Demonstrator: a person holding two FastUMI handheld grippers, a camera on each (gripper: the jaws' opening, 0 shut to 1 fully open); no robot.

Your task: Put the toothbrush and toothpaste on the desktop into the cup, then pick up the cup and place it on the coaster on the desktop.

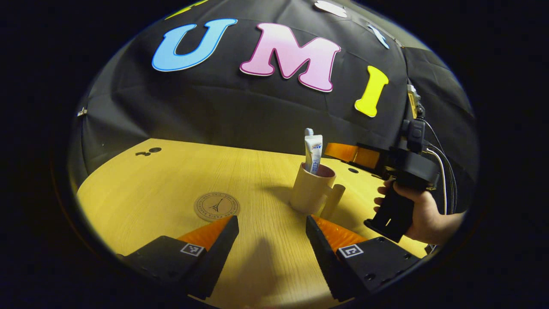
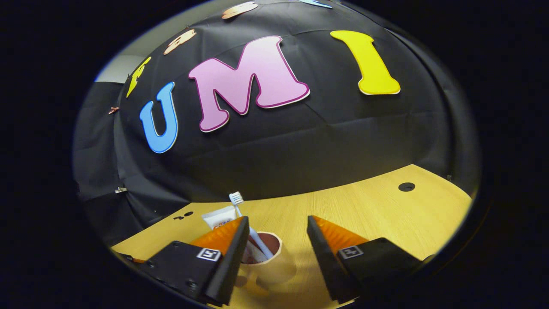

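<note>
Both hand-held grippers stand with their jaws spread wide and nothing between them. From the left gripper view, the left gripper [image 1: 272, 234] hangs low over the pale yellow wood-grain desktop [image 1: 171, 180], pointed at the gap between the round tan coaster with a dark printed emblem [image 1: 216, 206] and the beige ceramic cup with a side handle [image 1: 311, 189]. The right gripper [image 2: 277, 240] hovers just above and behind the cup's rim in the right gripper view; in the left gripper view it appears beyond the cup, held by a person's hand [image 1: 422, 212].

The loading step looks finished. Inside the cup stand the white toothpaste tube with blue print [image 1: 313, 152] and the white toothbrush with pale bristles [image 2: 237, 201], both upright and leaning slightly, their tops rising clear of the rim. Nothing else of the task lies loose on the desktop.

What remains, by my reading, is the carry: grasp the cup and set it on the coaster. The cup sits on bare wood, near the coaster but apart from it. Its handle [image 1: 333, 200] points toward the left gripper, so either that handle or the wall offers a hold. The next move calls for a firm closing on the cup, then a level lift, since the tall contents could tip or rattle out if it tilts. The coaster lies bare and flat.
</note>
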